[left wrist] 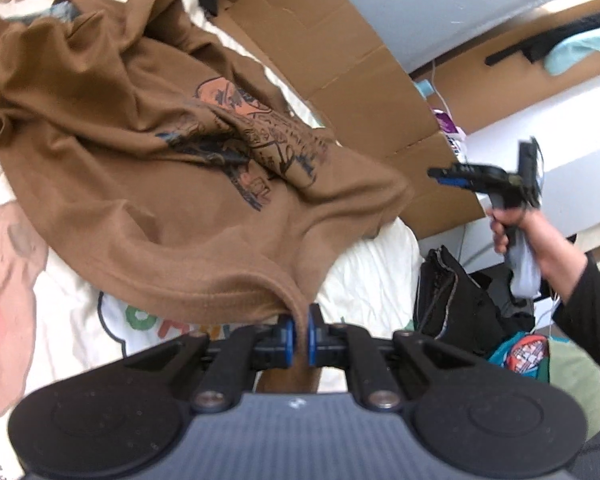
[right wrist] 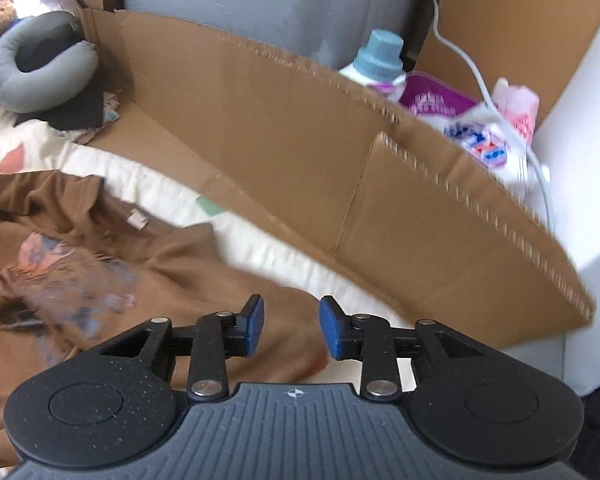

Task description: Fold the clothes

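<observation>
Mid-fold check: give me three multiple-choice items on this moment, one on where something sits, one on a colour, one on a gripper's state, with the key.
1. The cardboard sheet stands where?
A. along the bed's far edge
B. under the garment
C. in a gripper

2. The garment is
A. grey
B. brown
C. green

3. The left gripper is
A. open, empty
B. shut on the garment's hem
C. out of view

Key: A, it rises beyond the bedding; B, brown cloth with a print; B, blue pads pinch the hem.

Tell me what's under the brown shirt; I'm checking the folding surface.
Under the shirt lies a cream printed bedsheet. Whatever the shirt covers is hidden.
</observation>
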Action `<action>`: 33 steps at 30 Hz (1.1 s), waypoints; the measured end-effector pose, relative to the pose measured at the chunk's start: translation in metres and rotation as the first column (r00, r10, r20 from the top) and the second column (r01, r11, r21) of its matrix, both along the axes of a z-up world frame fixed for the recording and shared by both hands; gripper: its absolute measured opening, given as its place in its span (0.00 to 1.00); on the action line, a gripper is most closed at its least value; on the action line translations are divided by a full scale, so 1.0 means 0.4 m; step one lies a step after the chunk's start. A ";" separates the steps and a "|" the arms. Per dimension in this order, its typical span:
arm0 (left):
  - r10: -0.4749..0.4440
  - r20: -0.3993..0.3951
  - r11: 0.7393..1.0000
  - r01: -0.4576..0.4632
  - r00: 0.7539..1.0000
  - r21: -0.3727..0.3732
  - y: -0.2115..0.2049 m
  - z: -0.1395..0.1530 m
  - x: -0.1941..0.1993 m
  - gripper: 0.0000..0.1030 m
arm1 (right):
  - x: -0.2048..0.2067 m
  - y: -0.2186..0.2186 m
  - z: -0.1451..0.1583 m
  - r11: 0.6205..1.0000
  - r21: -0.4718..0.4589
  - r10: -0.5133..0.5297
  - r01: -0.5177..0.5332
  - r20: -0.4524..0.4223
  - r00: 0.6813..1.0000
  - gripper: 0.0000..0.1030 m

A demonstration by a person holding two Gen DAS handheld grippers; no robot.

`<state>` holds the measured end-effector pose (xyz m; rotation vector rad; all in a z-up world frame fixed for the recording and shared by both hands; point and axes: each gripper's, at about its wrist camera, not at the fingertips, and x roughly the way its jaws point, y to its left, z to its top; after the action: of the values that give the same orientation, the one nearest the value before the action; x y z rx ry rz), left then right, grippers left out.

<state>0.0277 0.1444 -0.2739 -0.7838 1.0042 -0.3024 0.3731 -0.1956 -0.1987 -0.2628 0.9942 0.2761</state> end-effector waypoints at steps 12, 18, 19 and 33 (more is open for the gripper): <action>0.007 -0.021 0.999 -0.008 1.000 -0.037 -0.010 -0.003 0.018 0.07 | -0.282 -0.065 -0.065 0.953 0.292 -0.046 0.079 -0.116 0.992 0.41; -0.003 -0.073 0.999 0.000 0.997 -0.045 0.007 -0.039 0.017 0.07 | -0.407 -0.066 -0.152 0.868 0.472 -0.049 0.156 -0.231 0.972 0.43; 0.004 -0.088 0.999 -0.008 0.996 -0.051 0.012 -0.048 0.015 0.07 | -0.427 -0.064 -0.166 0.846 0.504 -0.049 0.172 -0.248 0.968 0.45; 0.053 -0.181 0.982 -0.083 0.982 -0.167 0.039 -0.124 -0.003 0.07 | -0.577 0.096 -0.383 0.649 0.712 0.176 0.270 -0.485 0.857 0.54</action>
<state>0.0267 0.1600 -0.3235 -1.0151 1.1241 -0.2671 0.1424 -0.1571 -0.3521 0.6728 1.3240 0.7247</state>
